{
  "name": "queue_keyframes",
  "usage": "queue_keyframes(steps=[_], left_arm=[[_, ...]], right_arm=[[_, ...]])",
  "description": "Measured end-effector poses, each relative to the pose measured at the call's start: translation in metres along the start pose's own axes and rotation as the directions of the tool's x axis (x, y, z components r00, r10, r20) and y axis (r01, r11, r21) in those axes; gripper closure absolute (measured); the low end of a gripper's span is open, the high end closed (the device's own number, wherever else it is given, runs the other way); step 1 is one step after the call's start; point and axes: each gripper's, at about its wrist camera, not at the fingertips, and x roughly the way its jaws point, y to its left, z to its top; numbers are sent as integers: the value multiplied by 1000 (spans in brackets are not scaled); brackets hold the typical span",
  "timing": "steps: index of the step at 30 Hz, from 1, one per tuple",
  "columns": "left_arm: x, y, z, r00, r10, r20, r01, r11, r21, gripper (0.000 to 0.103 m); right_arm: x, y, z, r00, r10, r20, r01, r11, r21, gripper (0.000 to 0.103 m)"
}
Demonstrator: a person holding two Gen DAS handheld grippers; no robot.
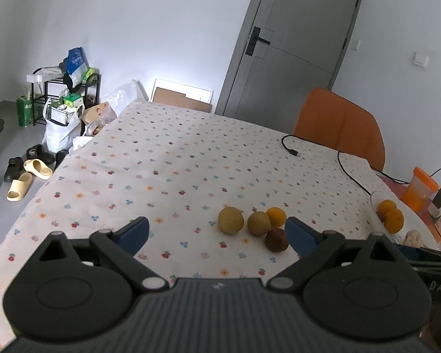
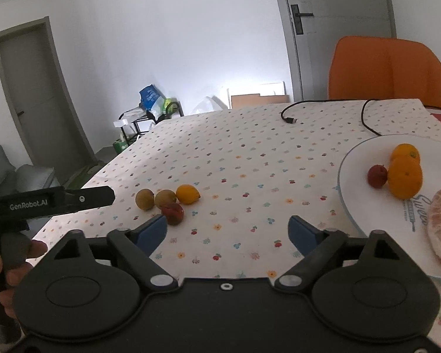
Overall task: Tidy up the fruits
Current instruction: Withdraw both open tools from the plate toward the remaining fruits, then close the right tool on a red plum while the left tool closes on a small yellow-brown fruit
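Since four loose fruits sit bunched at lower centre, neighbours could be knocked rolling if either empty, spread gripper, left gripper or right gripper, is closed carelessly.

Matt printed cloth on the table, glossy white plate, matt black plastic claw.

Four fruits lie left of the plate.

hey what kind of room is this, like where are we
Most likely a lived-in home, probably a dining area. A table under a flowered cloth holds loose fruit and a plate, an orange chair stands at it, and slippers lie by a cluttered rack near the wall.
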Motion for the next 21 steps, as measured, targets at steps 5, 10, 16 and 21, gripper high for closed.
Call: queue_keyframes(steps=[5, 10, 16, 21], left_arm=[[10, 0, 1, 1000, -6, -15, 6, 1000, -11, 21], [18, 1, 3, 1000, -18, -23, 18, 1000, -11, 38], [24, 7, 1, 999, -32, -37, 31, 999, -20, 50], [25, 15, 0, 999, -37, -37, 35, 999, -39, 57]], right_arm=[[8, 0, 5, 1000, 28, -11, -28, 1000, -4, 22], [16, 7, 7, 998, 61, -25, -62, 998, -28, 36], [31, 13, 10, 993, 94, -69, -97, 994, -40, 53], [41, 25, 13, 988, 123, -90, -129, 989, -73, 55]])
